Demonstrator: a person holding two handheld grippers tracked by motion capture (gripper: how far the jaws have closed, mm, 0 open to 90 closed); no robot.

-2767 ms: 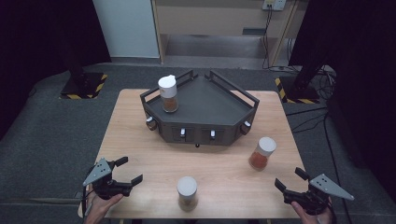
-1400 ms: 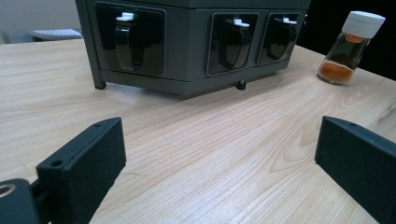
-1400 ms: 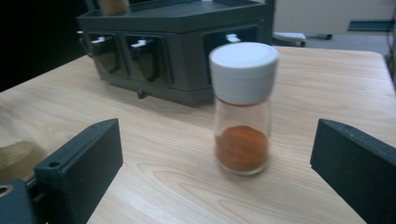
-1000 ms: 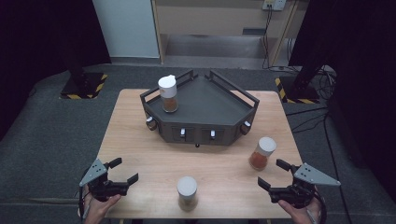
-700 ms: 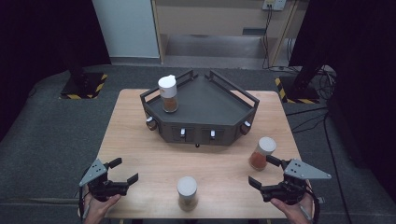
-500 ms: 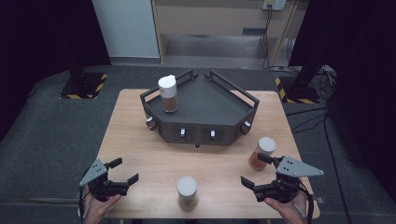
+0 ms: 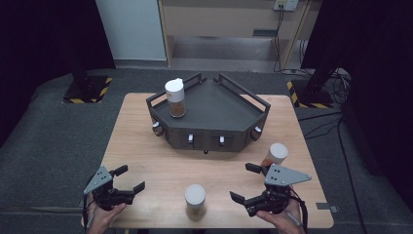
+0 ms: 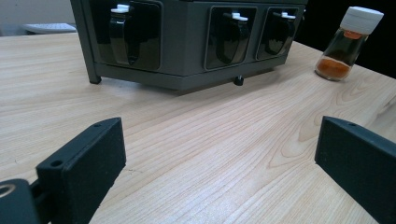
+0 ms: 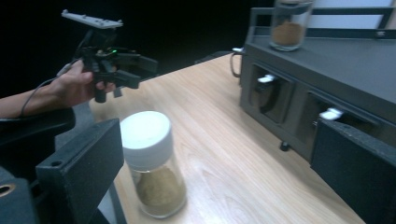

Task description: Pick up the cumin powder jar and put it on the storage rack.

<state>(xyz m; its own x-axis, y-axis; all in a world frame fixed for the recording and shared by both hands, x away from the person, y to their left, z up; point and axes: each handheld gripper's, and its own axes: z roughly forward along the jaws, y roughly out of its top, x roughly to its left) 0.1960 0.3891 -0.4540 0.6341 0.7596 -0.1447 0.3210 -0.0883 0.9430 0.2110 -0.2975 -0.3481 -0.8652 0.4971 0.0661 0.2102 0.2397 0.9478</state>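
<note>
Three spice jars: one (image 7: pixel 175 97) on the rack (image 7: pixel 209 114), two (image 7: pixel 195 201) (image 7: pixel 275 155) on the table (image 7: pixel 146 146). Left gripper (image 7: pixel 127 179) and right gripper (image 7: pixel 246 182) both gape empty.

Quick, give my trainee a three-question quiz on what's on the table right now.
1. True or false: the jar with orange powder stands on the black rack.
2. How many white-capped jars are in the high view?
3. Multiple choice: the right tongs point toward A) the front jar of tan powder, B) the rack jar, C) the left tongs.

Key:
1. False; it stands on the wooden table, right of the rack.
2. Three.
3. A; the jar sits ahead of the open jaws, nearer one of them.
</note>
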